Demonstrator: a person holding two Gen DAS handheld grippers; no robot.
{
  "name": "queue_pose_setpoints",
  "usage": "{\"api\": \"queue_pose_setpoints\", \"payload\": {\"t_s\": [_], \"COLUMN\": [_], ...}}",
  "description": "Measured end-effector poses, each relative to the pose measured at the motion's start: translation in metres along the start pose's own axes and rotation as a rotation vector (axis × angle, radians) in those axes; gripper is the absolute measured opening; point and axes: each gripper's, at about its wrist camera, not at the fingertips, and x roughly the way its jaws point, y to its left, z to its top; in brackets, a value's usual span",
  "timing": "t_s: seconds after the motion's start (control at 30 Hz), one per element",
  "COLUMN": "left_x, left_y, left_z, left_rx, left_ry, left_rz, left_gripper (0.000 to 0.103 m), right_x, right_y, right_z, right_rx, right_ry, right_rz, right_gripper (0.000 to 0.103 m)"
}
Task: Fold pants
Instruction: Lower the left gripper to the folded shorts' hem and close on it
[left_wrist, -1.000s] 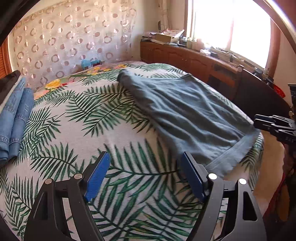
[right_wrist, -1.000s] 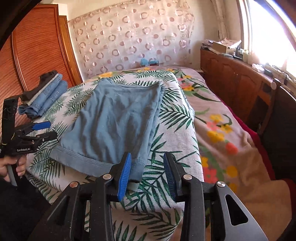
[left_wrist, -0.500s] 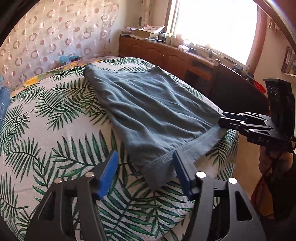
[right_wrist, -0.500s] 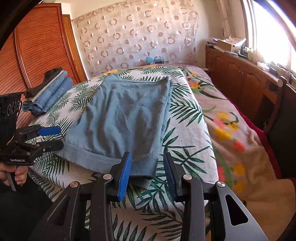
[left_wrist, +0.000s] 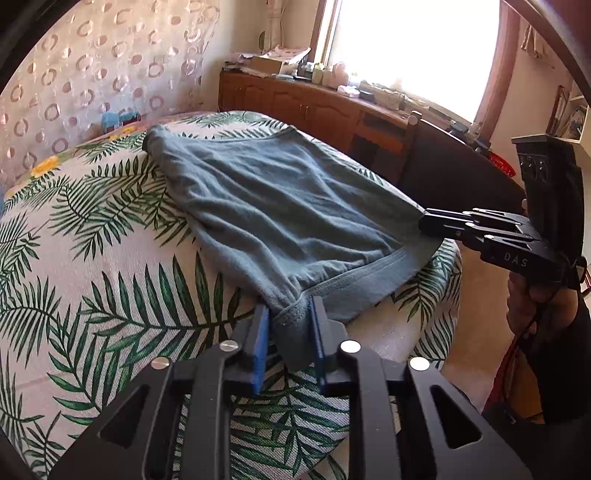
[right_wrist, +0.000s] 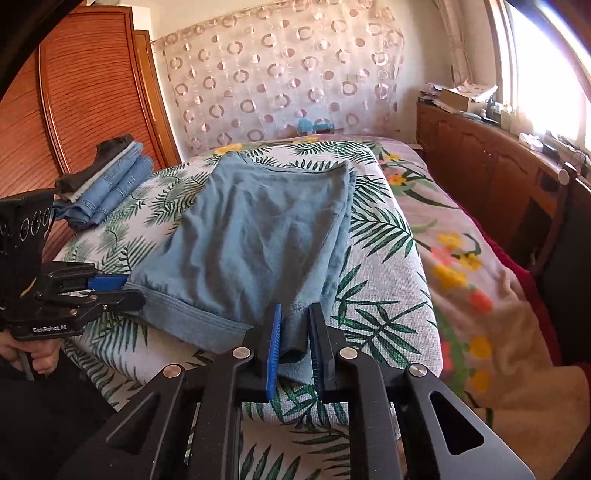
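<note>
Between each closing gripper's pads (left_wrist: 258, 341), pants (left_wrist: 273, 206) hem corner, half hidden.

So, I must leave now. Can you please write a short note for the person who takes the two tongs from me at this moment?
Left tongs: closing on the near left hem corner of the blue pants.
Right tongs: closing on the near right hem corner.
Pants: flat on the palm-leaf bedspread, legs already laid one over the other, waistband at the far end.
Folded jeans lie at the far left.
Left to do: lift both corners and bring the hem over towards the waistband.
</note>
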Motion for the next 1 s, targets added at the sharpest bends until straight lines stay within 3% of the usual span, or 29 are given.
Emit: {"api": "queue_pose_setpoints", "payload": {"t_s": [0.13, 0.3, 0.43, 0.57, 0.63, 0.83, 1.0], "left_x": [-0.007, -0.001, 0.004, 0.005, 0.006, 0.005, 0.005], "left_y": [0.006, 0.01, 0.012, 0.013, 0.013, 0.013, 0.012], "left_z": [0.004, 0.001, -0.002, -0.003, -0.004, -0.007, -0.007], "left_rx": [-0.016, -0.029, -0.042, -0.045, -0.05, -0.058, -0.056], "left_ry": [-0.029, 0.006, 0.025, 0.029, 0.03, 0.025, 0.023], "left_rz": [-0.003, -0.003, -0.005, -0.001, -0.004, -0.005, -0.012], "left_gripper": [0.018, 0.018, 0.018, 0.021, 0.021, 0.024, 0.032], "right_x": [-0.002, -0.001, 0.008, 0.013, 0.015, 0.021, 0.024], "right_y": [0.001, 0.005, 0.01, 0.01, 0.009, 0.006, 0.004], "right_z": [0.003, 0.003, -0.003, -0.006, -0.006, -0.006, -0.005], "right_rx": [0.008, 0.004, -0.028, -0.032, -0.02, 0.017, 0.04], "right_ry": [-0.01, -0.012, 0.013, 0.032, 0.037, 0.058, 0.061], "right_rz": [0.019, 0.039, -0.017, -0.058, -0.073, -0.037, 0.003], "right_gripper": [0.014, 0.014, 0.015, 0.026, 0.036, 0.039, 0.039]}}
